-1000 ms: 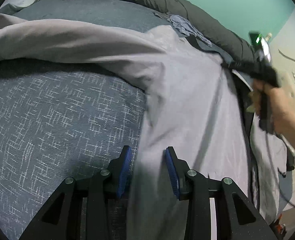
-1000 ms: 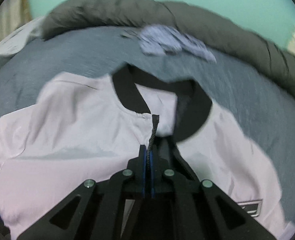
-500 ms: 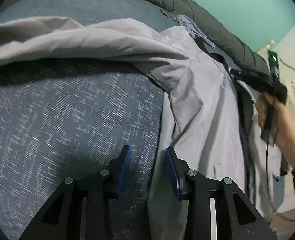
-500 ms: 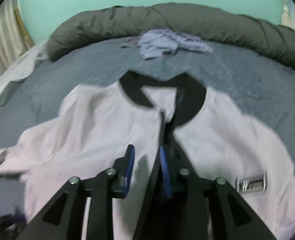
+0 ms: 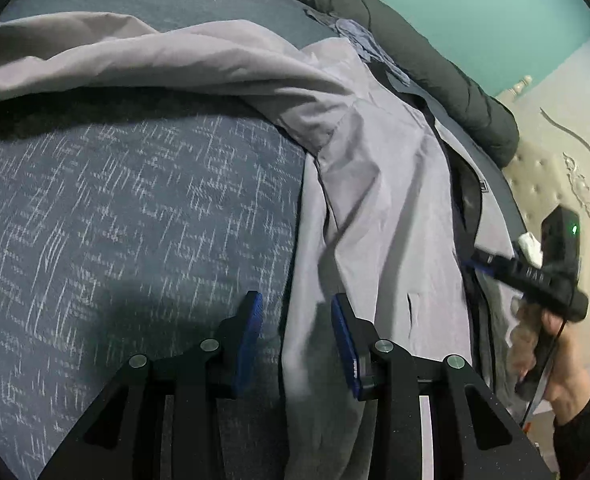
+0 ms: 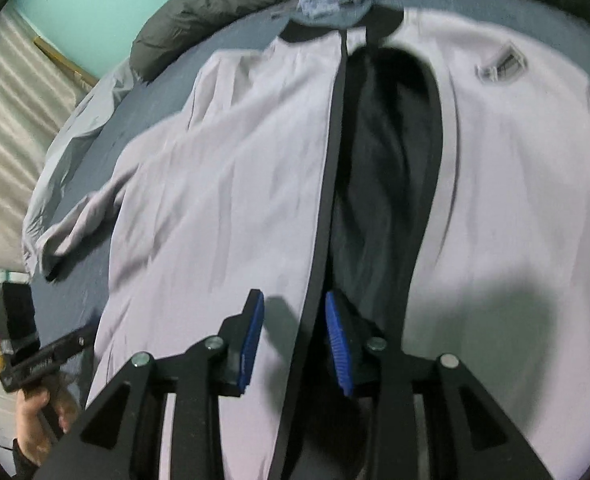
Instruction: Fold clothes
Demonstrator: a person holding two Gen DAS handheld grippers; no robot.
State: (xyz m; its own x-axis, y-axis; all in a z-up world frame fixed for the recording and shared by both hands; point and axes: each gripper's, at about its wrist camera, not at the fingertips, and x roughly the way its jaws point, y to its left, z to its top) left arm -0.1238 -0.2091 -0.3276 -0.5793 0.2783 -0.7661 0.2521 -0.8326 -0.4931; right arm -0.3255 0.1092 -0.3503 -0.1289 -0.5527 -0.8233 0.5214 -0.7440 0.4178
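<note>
So a second ago the right gripper (image 6: 294, 344) was pinched shut on the zipper pull up by the jacket (image 6: 223, 184) collar. Its jaws have just been opening and it's let go: now it sits much lower down the jacket front, pads parted over the black zipper edge (image 6: 327, 184), not pressing it. From the left wrist view, the jacket side edge has slid right, so more bedspread (image 5: 135, 208) shows, and the right hand (image 5: 551, 344) is lower, near the hem.
</note>
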